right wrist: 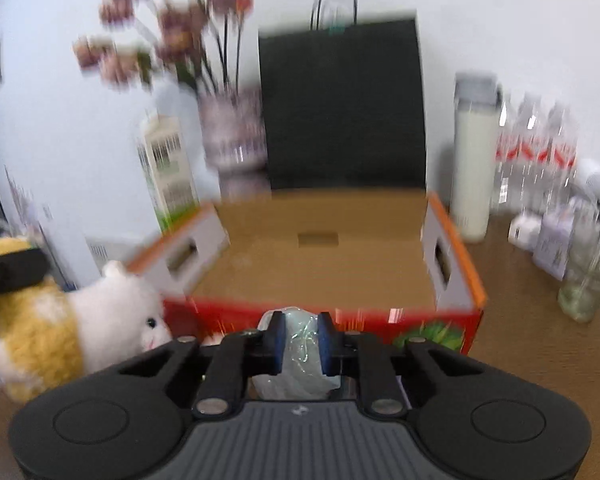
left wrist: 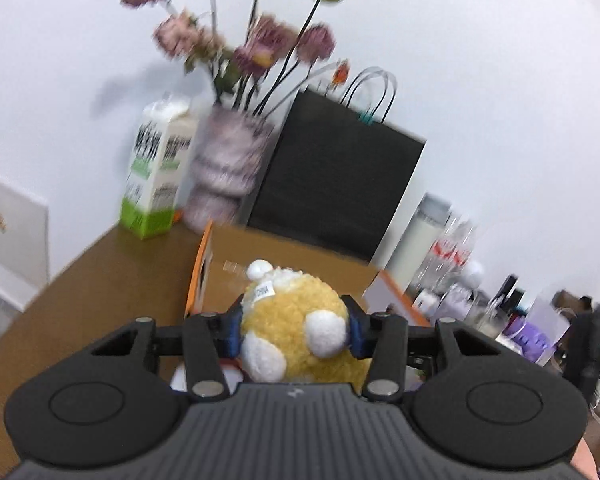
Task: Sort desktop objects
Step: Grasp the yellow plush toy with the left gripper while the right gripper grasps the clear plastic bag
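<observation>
The left gripper pinches a fluffy yellow-and-white plush toy. The right gripper pinches a crinkled clear plastic-wrapped packet. Both are held just in front of an open cardboard box with orange rims on the brown wooden tabletop. To do this well, carry each item clear over the near wall, lower it to the box floor, then release, keeping the two grippers apart.
</observation>
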`<state>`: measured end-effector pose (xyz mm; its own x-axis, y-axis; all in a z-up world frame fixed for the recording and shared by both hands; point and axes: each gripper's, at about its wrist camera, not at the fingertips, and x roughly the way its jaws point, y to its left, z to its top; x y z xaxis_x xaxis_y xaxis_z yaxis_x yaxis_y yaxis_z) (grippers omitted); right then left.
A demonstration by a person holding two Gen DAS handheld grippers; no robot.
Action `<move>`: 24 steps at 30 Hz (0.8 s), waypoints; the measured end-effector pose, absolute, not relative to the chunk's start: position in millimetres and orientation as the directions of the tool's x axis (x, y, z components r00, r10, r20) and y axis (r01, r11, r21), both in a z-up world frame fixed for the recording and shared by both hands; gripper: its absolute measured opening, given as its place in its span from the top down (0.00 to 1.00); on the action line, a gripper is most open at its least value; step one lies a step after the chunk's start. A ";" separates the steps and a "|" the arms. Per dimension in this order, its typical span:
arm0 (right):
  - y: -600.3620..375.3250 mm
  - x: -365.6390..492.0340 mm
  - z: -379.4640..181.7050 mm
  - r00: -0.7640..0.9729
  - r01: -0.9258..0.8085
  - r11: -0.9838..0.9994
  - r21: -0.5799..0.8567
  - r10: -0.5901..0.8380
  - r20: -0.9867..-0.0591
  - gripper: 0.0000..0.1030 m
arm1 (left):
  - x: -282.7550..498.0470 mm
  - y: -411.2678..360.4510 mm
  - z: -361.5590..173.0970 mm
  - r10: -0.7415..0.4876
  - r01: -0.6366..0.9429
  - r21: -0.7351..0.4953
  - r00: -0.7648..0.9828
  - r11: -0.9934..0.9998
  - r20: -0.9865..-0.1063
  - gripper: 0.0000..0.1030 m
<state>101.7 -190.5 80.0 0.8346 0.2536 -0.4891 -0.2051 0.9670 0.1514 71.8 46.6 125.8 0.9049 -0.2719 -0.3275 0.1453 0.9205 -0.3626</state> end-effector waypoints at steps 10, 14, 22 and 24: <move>-230.6 172.9 147.5 0.852 -0.141 0.980 0.142 0.193 -0.487 0.84 | 208.5 33.5 136.5 -0.269 0.103 -0.343 0.833 0.934 -0.483 0.53; -228.5 207.0 127.2 0.810 -0.131 0.989 0.064 0.145 -0.568 0.84 | 244.0 40.2 101.1 -0.275 0.059 -0.376 0.785 0.925 -0.554 0.53; -216.7 245.8 74.2 0.745 -0.131 0.991 0.004 0.101 -0.659 0.83 | 244.9 36.5 59.8 -0.188 -0.089 -0.408 0.784 0.909 -0.591 0.47; -214.9 251.3 64.2 0.719 -0.134 0.991 -0.009 0.092 -0.688 0.79 | 248.2 25.4 64.2 -0.134 -0.088 -0.306 0.761 0.948 -0.635 0.33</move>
